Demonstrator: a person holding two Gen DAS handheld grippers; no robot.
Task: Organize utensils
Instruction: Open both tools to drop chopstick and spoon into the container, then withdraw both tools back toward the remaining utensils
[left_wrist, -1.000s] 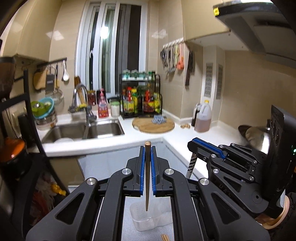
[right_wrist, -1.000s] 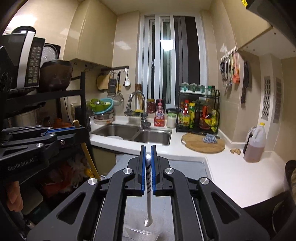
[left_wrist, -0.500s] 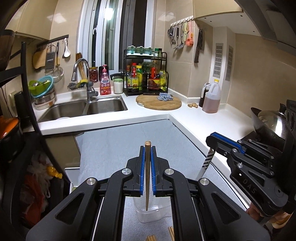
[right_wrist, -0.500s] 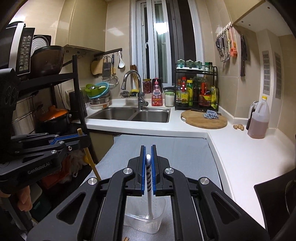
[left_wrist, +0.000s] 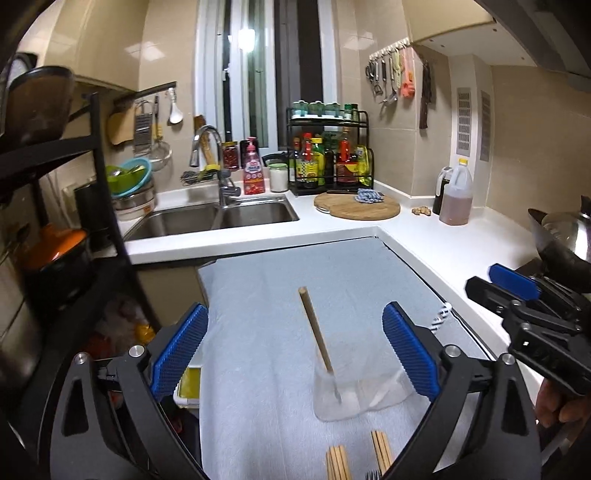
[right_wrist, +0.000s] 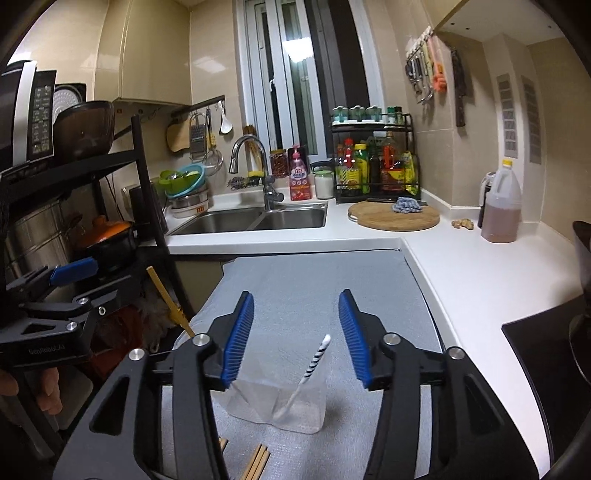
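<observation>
Clear plastic cup (left_wrist: 354, 391) near my worktop's front edge now holds chopstick (left_wrist: 317, 332) and spoon (right_wrist: 312, 365); both hand-held grippers, left (left_wrist: 291, 350) and right (right_wrist: 295, 332), have just spread open, empty. Next I fetch the loose chopsticks (left_wrist: 338, 461).

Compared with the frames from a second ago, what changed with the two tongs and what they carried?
Both tongs sank toward the clear container and have just been opening. The left tongs let go of the wooden chopstick, the right tongs of the striped spoon; both utensils now lean in the container, clear of the pads. The loose chopsticks on the grey mat stayed put.
</observation>
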